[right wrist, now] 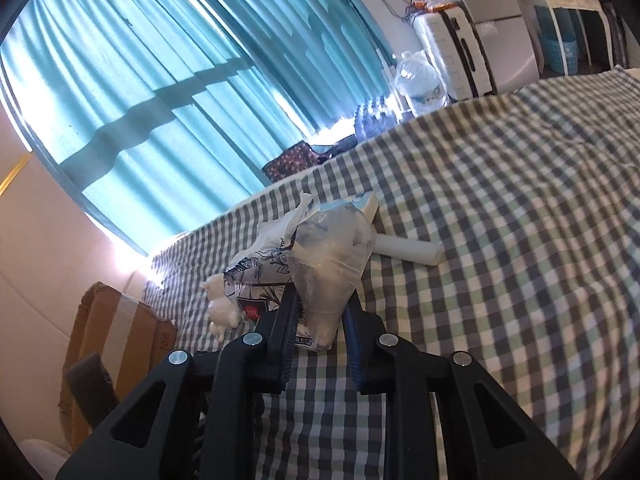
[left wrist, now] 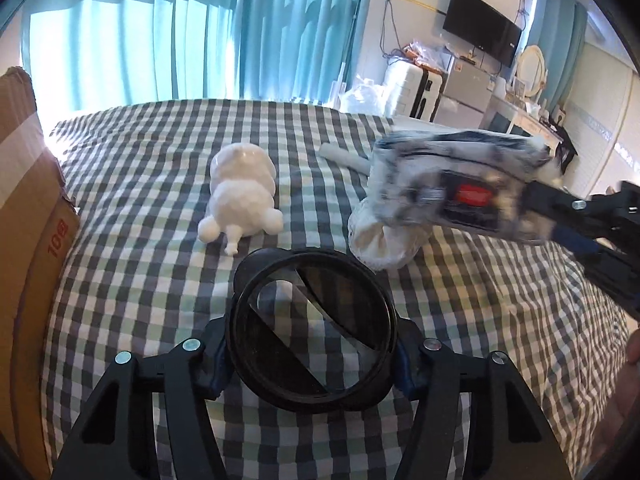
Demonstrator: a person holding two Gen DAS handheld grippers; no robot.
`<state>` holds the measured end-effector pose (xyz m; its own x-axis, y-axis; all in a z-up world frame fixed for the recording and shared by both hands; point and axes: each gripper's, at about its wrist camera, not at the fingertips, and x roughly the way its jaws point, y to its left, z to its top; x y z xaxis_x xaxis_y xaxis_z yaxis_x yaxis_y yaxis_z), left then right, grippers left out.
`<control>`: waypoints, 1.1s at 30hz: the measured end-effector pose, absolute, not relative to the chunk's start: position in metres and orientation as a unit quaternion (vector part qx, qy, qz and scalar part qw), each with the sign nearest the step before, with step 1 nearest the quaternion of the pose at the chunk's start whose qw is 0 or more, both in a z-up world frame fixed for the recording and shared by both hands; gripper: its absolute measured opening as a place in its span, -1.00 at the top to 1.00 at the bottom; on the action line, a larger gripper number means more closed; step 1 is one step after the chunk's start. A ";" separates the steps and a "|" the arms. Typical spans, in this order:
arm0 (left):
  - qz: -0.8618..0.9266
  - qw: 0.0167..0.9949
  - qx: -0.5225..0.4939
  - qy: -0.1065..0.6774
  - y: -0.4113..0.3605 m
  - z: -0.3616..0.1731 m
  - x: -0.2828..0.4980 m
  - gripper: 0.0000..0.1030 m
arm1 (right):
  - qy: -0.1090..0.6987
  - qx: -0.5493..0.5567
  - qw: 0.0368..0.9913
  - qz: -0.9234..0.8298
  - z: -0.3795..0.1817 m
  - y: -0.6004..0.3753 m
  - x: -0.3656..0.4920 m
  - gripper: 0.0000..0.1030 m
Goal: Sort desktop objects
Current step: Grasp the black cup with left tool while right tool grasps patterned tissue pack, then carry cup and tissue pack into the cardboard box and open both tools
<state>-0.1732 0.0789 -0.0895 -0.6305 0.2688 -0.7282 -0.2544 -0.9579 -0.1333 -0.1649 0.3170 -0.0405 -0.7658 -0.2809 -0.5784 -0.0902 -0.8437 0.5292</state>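
My left gripper (left wrist: 312,364) is shut on a round black lens-like ring (left wrist: 310,332) and holds it over the checked bedspread (left wrist: 140,280). My right gripper (right wrist: 320,312) is shut on a clear plastic bag with black-and-white print and a red label (right wrist: 316,268); the bag also shows in the left wrist view (left wrist: 452,196), held in the air at the right. A white plush animal (left wrist: 242,196) lies on the bedspread ahead of the left gripper, and shows partly behind the bag in the right wrist view (right wrist: 222,308). A white tube (right wrist: 408,250) lies beyond the bag.
A taped cardboard box (left wrist: 28,216) stands at the left edge of the bed, also in the right wrist view (right wrist: 120,328). A pale blue flat box (right wrist: 366,204) lies near the tube. Turquoise curtains (left wrist: 160,32), a white suitcase (right wrist: 452,52) and a desk stand beyond the bed.
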 end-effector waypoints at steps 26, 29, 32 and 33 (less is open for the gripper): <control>0.912 0.119 -0.393 -0.018 0.061 -0.020 -0.132 -0.21 | -0.205 0.328 0.006 -0.922 0.031 0.335 -0.051 0.68; 0.911 0.124 -0.393 -0.011 0.060 0.002 -0.120 -0.22 | -0.198 0.327 0.006 -0.924 0.040 0.330 -0.041 0.68; 0.912 0.128 -0.390 -0.006 0.057 0.023 -0.111 -0.22 | -0.188 0.324 0.008 -0.927 0.051 0.320 -0.032 0.68; 0.912 0.131 -0.389 -0.003 0.054 0.030 -0.107 -0.22 | -0.187 0.321 0.010 -0.928 0.054 0.317 -0.030 0.68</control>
<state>-0.1074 0.0545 0.0300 -0.6634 0.2413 -0.7083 -0.2373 -0.9656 -0.1068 -0.0301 0.3166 0.0540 -0.7940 -0.1390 -0.5918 -0.1008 -0.9299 0.3536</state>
